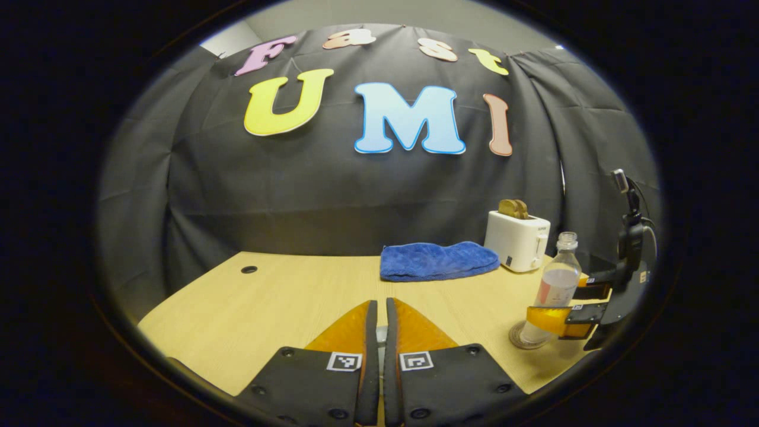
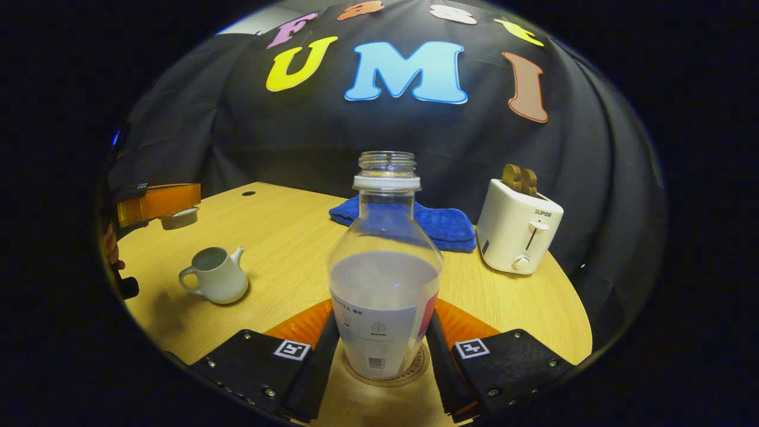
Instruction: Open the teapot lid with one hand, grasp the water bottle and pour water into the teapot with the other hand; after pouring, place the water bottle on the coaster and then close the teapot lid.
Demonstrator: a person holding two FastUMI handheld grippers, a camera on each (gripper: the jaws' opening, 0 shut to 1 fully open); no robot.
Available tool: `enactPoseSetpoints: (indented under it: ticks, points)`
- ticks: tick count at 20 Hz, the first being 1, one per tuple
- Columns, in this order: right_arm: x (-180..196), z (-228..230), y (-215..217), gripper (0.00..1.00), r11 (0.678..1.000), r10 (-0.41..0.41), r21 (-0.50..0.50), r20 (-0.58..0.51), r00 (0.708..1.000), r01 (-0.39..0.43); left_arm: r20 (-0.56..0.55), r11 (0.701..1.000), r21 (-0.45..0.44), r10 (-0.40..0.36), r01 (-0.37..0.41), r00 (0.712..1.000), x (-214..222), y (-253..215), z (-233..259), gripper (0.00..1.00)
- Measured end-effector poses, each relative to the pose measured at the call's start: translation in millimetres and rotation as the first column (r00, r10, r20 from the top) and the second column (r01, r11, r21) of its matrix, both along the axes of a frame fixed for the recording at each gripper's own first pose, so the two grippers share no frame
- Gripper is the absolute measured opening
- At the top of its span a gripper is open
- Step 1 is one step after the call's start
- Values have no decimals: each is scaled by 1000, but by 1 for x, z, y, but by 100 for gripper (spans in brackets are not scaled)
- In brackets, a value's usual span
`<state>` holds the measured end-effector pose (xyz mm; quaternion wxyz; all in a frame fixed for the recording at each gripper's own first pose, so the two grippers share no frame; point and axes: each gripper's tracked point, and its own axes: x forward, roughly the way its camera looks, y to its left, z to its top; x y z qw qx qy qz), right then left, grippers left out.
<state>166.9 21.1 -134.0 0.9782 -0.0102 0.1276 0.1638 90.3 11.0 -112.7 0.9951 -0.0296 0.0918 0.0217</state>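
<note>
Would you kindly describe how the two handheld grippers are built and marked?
The left gripper and right gripper each have two wedge-shaped fingers bearing a square black-and-white marker tag and screws. The right gripper's body is dark, with a cable above.

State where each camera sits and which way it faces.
Left gripper view: rides the left gripper above the table, facing towel, toaster and wall; own near-closed fingers at bottom.
Right gripper view: rides the right gripper, low, facing the water bottle on its coaster; own fingers clasp it; left gripper carries the teapot lid at left.
Shared: towel, toaster, water bottle; each shows the other gripper.
</note>
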Motion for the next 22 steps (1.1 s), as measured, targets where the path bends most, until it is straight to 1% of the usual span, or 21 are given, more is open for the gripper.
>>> enactPoseSetpoints:
  ticks: [2, 3, 8, 13, 15, 16, 17, 18, 19, 22]
  points:
    - [-1, 1, 0, 74, 999, -15, 44, 11, 1000, 14, -5, 1000, -1, 0, 0, 1000, 0, -2, -1, 10]
    - [0, -1, -1, 74, 999, -22, 50, 15, 1000, 21, -8, 1000, 1, -1, 1, 1000, 1, -3, -1, 10]
    - [2, -3, 0, 75, 999, -25, 35, 47, 999, 23, -11, 1000, 8, -7, 7, 1000, 1, -8, -1, 10]
    - [-1, -14, -4, 78, 1000, -29, 2, 8, 1000, 29, -14, 1000, 9, -8, 8, 1000, 1, -11, -1, 10]
    - [-3, -15, -5, 85, 1000, -31, -3, -3, 1000, 31, -19, 1000, 11, -11, 11, 1000, 0, -13, -3, 10]
    - [-4, -14, -6, 92, 999, -36, 1, -7, 999, 36, -21, 1000, 11, -12, 12, 1000, 0, -12, -4, 10]
    - [-4, -12, -8, 94, 999, -45, 8, -8, 999, 45, -23, 1000, 10, -11, 11, 1000, 0, -13, -5, 10]
    - [-5, -8, -8, 94, 999, -47, 21, -8, 999, 47, -25, 1000, 8, -11, 11, 1000, -1, -13, -7, 9]
    - [-5, -2, -10, 94, 998, -53, 28, 0, 999, 53, -28, 1000, 7, -13, 13, 1000, 0, -12, -7, 10]
    - [-8, 25, -16, 94, 998, -64, 20, 50, 997, 63, -36, 1000, 10, -22, 23, 999, 0, -14, -12, 9]
